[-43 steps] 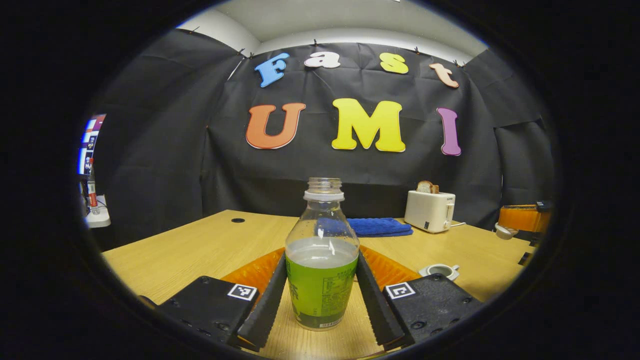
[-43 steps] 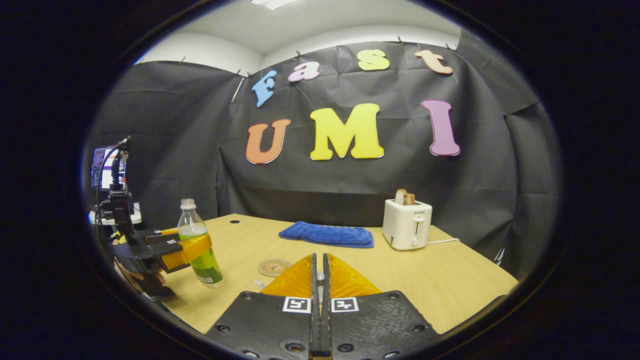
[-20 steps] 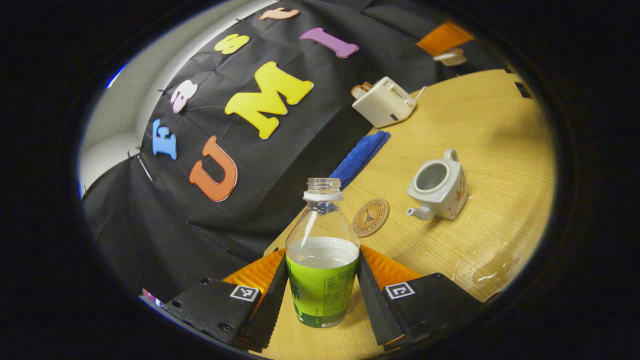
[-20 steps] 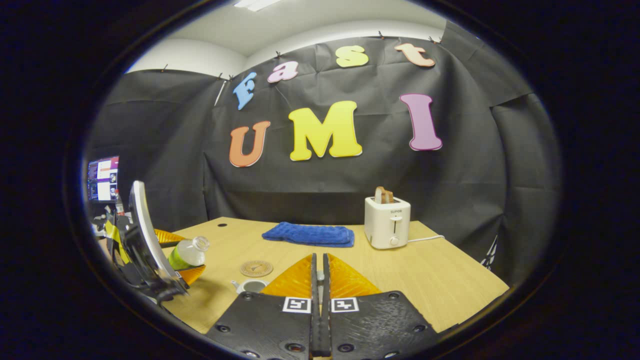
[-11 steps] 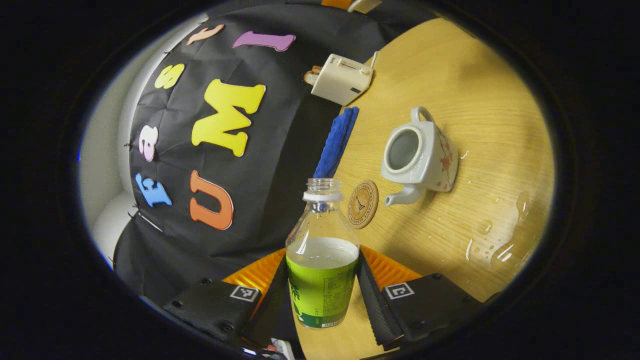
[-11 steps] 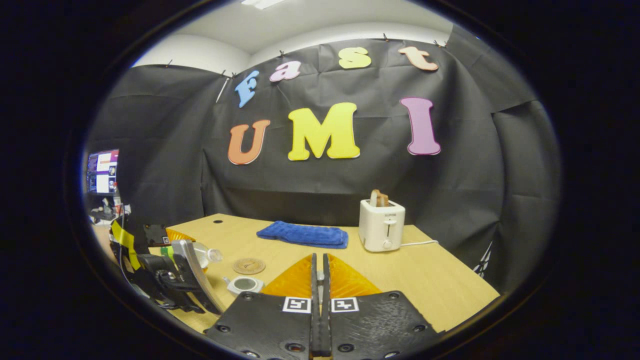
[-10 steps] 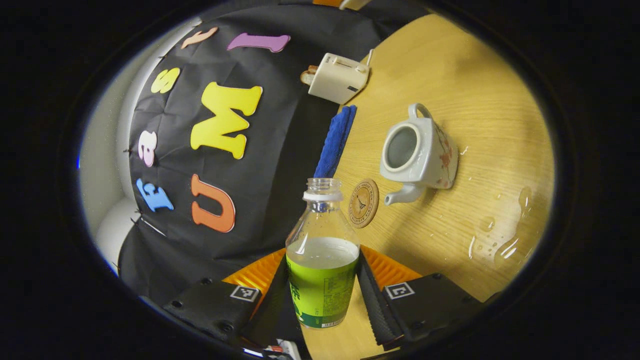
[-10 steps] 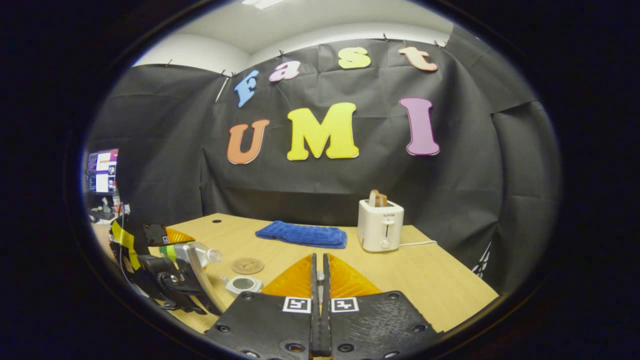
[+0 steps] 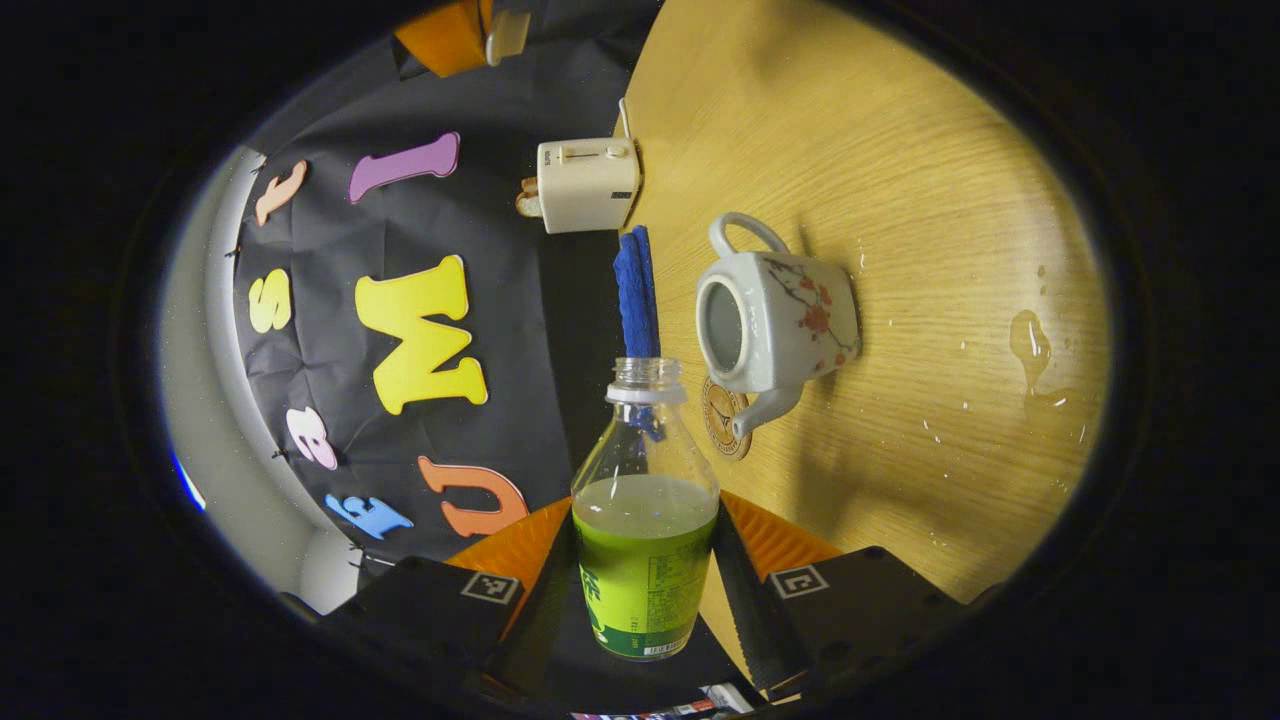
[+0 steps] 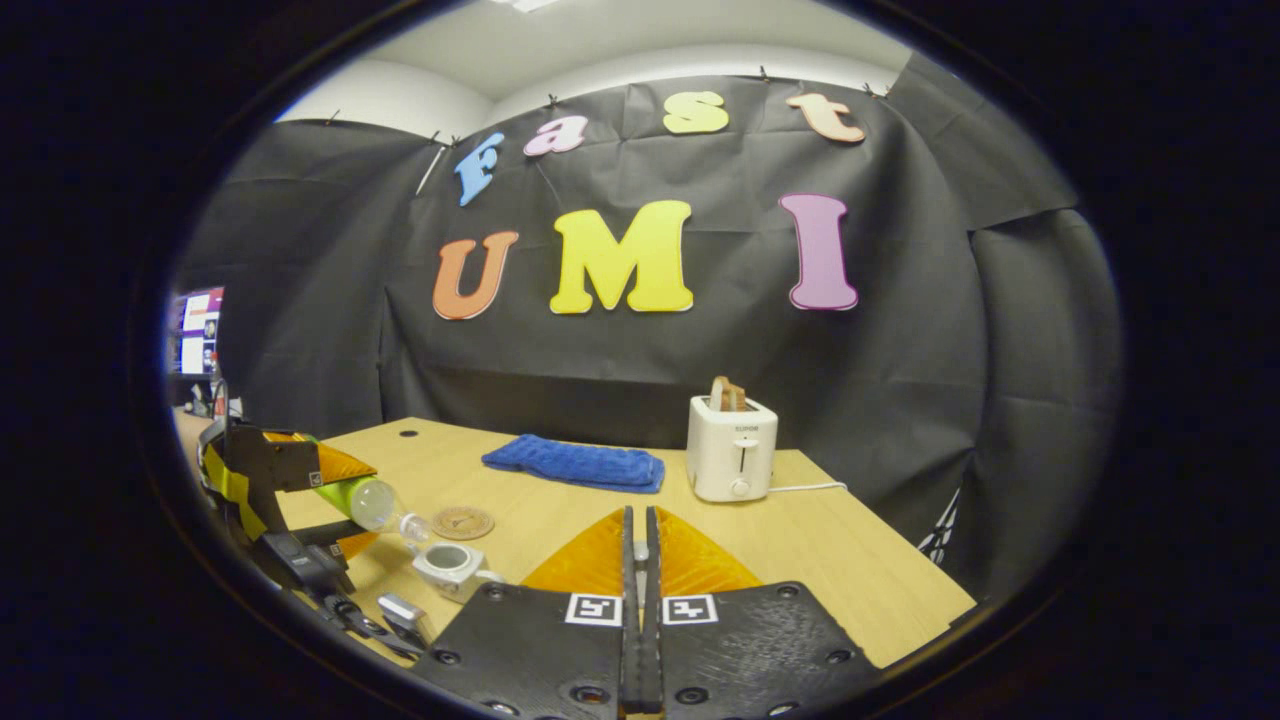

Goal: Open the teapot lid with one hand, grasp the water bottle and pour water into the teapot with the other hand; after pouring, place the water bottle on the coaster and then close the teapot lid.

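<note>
In the left gripper view, the left gripper (image 9: 642, 590) pinches the water bottle (image 9: 645, 520), one finger pressed on each side of its green label. The bottle has no cap and is about half full. The whole scene is rolled sideways, so the table (image 9: 900, 200) fills the upper right. At about 1 o'clock from the bottle mouth sits the teapot (image 9: 780, 320), lidless, its dark opening facing the bottle neck and its spout pointing toward 7 o'clock. The spout partly covers the coaster (image 9: 722, 425), which lies just beside the bottle neck at 3 o'clock. A blue cloth (image 9: 634, 295) lies at 12 o'clock beyond the bottle mouth, and a white toaster (image 9: 587, 184) with bread stands farther off at 11 o'clock. Water puddles (image 9: 1030, 340) glisten on the wood at 3 o'clock, well apart from the teapot.

In the right gripper view, the right gripper (image 10: 640, 560) has its fingers pressed together; something small and pale shows between them, too hidden to name. At 9 o'clock the left gripper (image 10: 300, 500) holds the bottle (image 10: 365, 500) tilted, its mouth just above the open teapot (image 10: 448, 562). The coaster (image 10: 462, 522) lies just beyond the teapot. The blue cloth (image 10: 572, 463) sits at 11 o'clock and the toaster (image 10: 731, 448) at 1 o'clock, both near the back of the table (image 10: 860, 570).
</note>
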